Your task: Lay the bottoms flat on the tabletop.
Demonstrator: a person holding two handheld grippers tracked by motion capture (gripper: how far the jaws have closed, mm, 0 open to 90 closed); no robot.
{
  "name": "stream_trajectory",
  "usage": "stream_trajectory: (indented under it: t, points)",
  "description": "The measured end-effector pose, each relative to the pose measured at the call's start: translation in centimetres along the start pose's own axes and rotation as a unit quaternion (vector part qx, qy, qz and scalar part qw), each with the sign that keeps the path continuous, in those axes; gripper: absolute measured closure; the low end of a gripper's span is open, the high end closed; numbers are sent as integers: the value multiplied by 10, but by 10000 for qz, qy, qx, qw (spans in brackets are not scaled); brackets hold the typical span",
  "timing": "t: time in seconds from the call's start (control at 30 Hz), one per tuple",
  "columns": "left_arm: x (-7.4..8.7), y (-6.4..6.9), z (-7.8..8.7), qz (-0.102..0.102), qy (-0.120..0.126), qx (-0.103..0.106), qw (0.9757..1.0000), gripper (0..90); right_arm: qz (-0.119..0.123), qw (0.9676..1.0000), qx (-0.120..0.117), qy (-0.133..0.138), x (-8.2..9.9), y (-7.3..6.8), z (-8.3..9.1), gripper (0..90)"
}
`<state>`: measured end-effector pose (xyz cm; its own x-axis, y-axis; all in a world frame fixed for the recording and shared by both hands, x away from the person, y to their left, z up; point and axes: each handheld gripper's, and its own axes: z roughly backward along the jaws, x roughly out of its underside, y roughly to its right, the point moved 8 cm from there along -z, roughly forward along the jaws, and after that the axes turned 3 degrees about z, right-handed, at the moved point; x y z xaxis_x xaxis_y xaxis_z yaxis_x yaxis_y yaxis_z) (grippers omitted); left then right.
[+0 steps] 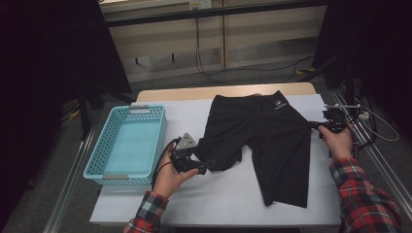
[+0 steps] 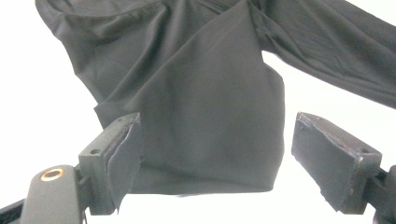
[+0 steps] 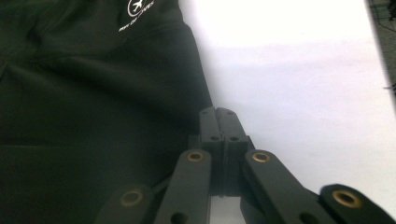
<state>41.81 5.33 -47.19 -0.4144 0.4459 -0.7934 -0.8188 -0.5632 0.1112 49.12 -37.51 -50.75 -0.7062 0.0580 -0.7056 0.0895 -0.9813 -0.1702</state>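
A pair of black shorts (image 1: 262,131) with a small white logo (image 1: 278,104) lies flat on the white table (image 1: 218,199), waistband toward the far side. My left gripper (image 1: 203,167) is at the hem of the shorts' left leg. In the left gripper view its jaws stand wide apart, with that leg's loose fabric (image 2: 205,116) lying between them and neither pad pressing on it. My right gripper (image 1: 320,127) is at the shorts' right side edge, which it draws out into a point. In the right gripper view its jaws (image 3: 218,119) are closed together at the edge of the black cloth (image 3: 93,93).
A light blue plastic basket (image 1: 127,145) stands at the table's left end, beside my left hand. Bare white tabletop runs along the near edge and to the right of the shorts. Cables and metal rails lie past the table's right side.
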Motion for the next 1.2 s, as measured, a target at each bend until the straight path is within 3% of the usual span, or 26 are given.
stream_trajectory:
  t: [0.1,0.2,0.3,0.5,0.73,0.87,1.07,1.2]
  points:
    - [0,-1,0,-13,-7,-20,10000,176,-56,10000,-5,16,0,3,0,894]
    - [0,-1,0,-17,-9,-23,10000,176,91,9998,83,-129,4,2,-2,768]
    - [0,0,0,6,1,-18,10000,176,105,9998,14,-175,7,-2,1,737]
    - [0,0,-1,-39,-16,-33,10000,176,226,9990,-201,-326,24,-18,16,731]
    - [0,3,-1,-58,-18,-17,10000,176,706,9965,-129,-428,49,-42,38,706]
    - [1,3,1,-8,-10,-1,10000,171,896,9953,-105,-356,61,-51,49,692]
    - [2,5,3,-49,1,3,10000,170,897,9947,-207,-453,79,-63,67,699]
    - [0,6,5,-58,36,-1,10000,170,1047,9932,-222,-466,91,-73,77,706]
